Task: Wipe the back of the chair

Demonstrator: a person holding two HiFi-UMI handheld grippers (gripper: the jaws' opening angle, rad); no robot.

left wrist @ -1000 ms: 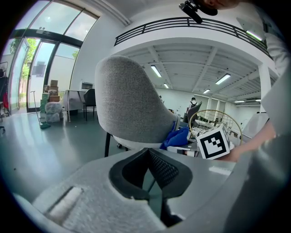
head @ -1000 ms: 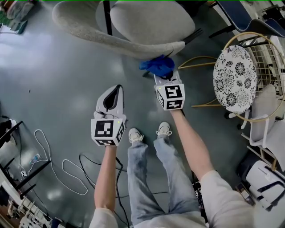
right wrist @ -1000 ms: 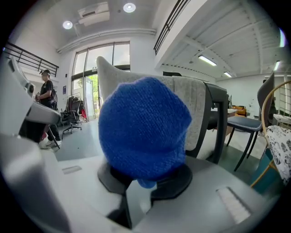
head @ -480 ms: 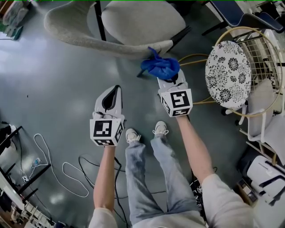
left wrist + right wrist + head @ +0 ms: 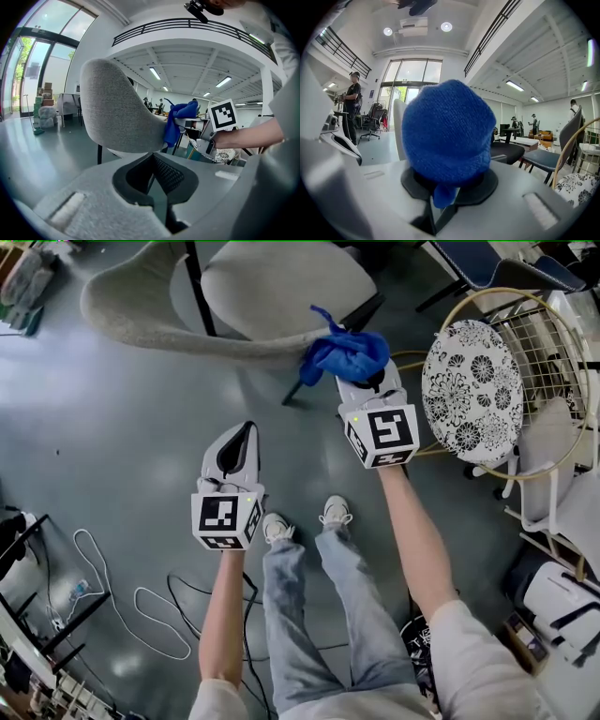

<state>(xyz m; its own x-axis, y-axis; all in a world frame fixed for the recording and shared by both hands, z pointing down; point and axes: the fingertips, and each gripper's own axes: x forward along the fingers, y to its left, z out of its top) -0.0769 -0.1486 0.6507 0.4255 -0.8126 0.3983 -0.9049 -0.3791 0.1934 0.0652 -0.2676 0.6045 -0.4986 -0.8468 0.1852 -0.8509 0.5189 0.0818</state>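
Over the last sec your right gripper (image 5: 362, 379) has carried the blue cloth (image 5: 343, 352) up & to the right along the chair back (image 5: 159, 320). A sec ago the wad sat just under the shell's rim; now it's at the right-hand end of that rim, bunched over the edge. The jaws are clamped on the cloth: in the right gripper view the wad (image 5: 447, 126) fills the space btw them, w/ a tail hanging into the gap. From the left gripper view the cloth (image 5: 180, 123) looks pressed to the side edge of the grey back (image 5: 117, 112), tho I can't confirm firm contact. Your left gripper (image 5: 240, 435) has barely shifted: jaws pressed together on nothing, hovering over the floor (image 5: 112, 446), apart from the chair. What it means, imo: you've run a stroke out to the end of the back, so this pass is about spent. How much of the shell is done I can't tell. The next stroke prob wants you coming back leftward w/ the cloth flat on the fabric; mind the patterned stool (image 5: 471, 390) just beside your right gripper
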